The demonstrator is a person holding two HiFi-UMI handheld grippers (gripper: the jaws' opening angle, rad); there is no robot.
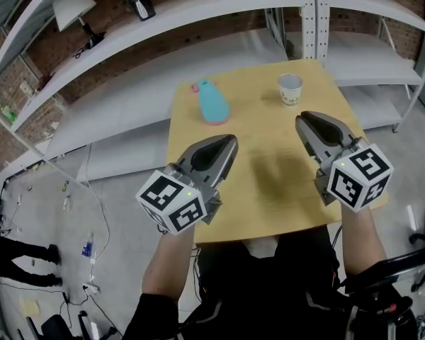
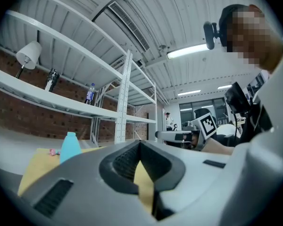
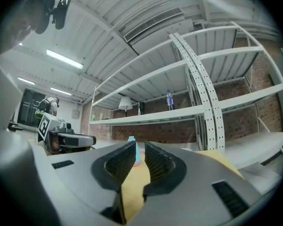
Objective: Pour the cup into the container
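Note:
A white paper cup (image 1: 290,88) stands upright near the far right corner of the wooden table (image 1: 269,190). A turquoise bottle-shaped container (image 1: 212,103) stands at the far left of the table, also seen in the left gripper view (image 2: 70,146). My left gripper (image 1: 230,142) hovers over the near left of the table with its jaws shut and nothing held (image 2: 139,144). My right gripper (image 1: 302,117) hangs short of the cup. A narrow gap shows between its jaws (image 3: 140,147) with nothing in it, and the container (image 3: 137,153) shows through that gap.
A small pink item (image 1: 196,87) lies beside the container. White metal shelving (image 1: 312,13) runs behind the table, with a lamp (image 1: 71,6) and a bottle on it. Cables lie on the floor at the left (image 1: 85,246).

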